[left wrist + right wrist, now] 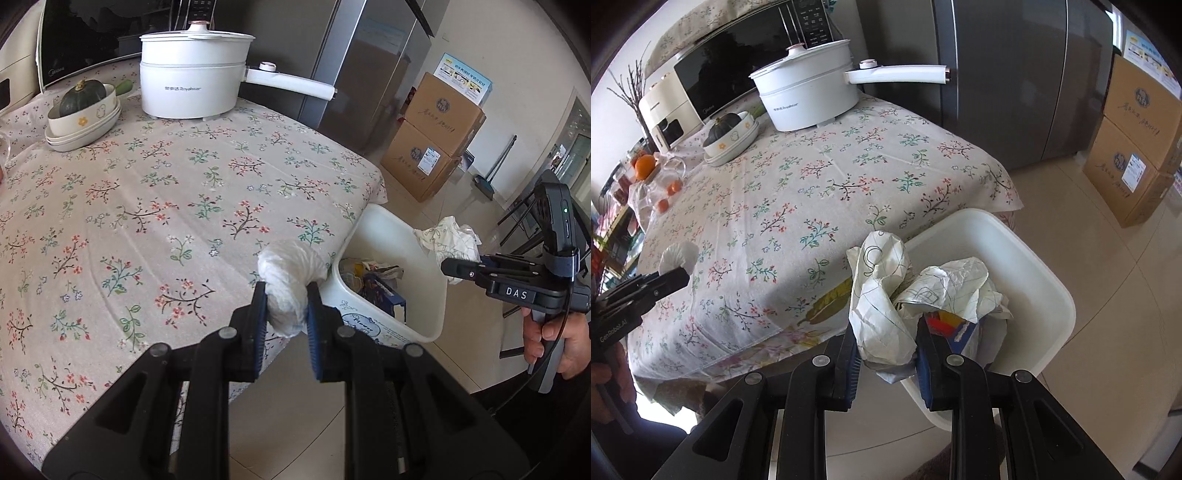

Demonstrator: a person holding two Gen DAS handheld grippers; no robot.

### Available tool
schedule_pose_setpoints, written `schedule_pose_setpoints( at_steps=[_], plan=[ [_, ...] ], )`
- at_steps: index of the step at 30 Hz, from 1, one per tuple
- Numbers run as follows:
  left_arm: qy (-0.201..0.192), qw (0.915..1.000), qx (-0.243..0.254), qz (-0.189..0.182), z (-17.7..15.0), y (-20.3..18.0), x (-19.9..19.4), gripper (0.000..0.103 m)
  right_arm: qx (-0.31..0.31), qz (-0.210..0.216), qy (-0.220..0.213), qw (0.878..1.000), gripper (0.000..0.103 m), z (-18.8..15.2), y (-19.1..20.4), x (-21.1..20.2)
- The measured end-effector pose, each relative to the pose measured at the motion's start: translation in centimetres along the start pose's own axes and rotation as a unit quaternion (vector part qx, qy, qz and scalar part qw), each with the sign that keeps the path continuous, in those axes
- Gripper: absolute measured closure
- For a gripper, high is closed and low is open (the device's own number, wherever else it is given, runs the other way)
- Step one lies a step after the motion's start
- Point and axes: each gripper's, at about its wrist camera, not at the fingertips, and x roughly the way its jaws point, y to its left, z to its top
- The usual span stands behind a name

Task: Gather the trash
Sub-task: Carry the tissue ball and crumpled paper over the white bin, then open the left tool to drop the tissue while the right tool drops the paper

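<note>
We held the left gripper (286,299) over the table's corner, its blue pads (259,325) clamped on a white tissue wad (290,286). The wad hung just past the edge of the floral cloth (147,206), beside the white bin (391,254) on the floor. Our right gripper (886,345) was pinched on a crumpled sheet of paper (886,295) — lined, with pen doodles — directly above the bin's (1034,291) opening. Inside the bin lay other scraps, blue, red and yellow among them. Farther back on the table stood a white pot (192,81) and a bowl (86,112) with a dark squash — both well apart from our grippers.
</note>
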Motion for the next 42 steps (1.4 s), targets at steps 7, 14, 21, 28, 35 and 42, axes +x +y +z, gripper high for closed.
schedule_pose_setpoints(
  at_steps=[7, 14, 21, 28, 35, 42],
  plan=[
    [0.012, 0.9989, 0.035, -0.029, 0.2, -3.2, 2.6, 0.082, 0.028, -0.016, 0.018, 0.999, 0.076, -0.6, -2.8, 1.1],
    [0.021, 0.9954, 0.065, -0.067, 1.0, -6.9, 5.2, 0.082, 0.052, -0.018, 0.025, 0.998, 0.076, -0.8, -5.1, 1.4],
    [0.046, 0.9901, 0.095, -0.093, 1.1, -10.4, 8.8, 0.081, 0.080, -0.026, 0.033, 0.996, 0.076, -1.0, -7.0, 1.3],
    [0.060, 0.9874, 0.103, -0.104, 0.8, -12.2, 12.0, 0.081, 0.104, -0.034, 0.043, 0.993, 0.076, -1.2, -8.5, 1.4],
    [0.063, 0.9867, 0.101, -0.111, 0.6, -12.6, 12.9, 0.031, 0.110, -0.040, 0.040, 0.992, 0.076, -0.9, -8.8, 1.3],
    [0.058, 0.9943, 0.078, -0.045, 0.8, -9.5, 10.4, 0.012, 0.105, -0.042, 0.041, 0.993, 0.076, -0.6, -8.2, 1.6]
  ],
)
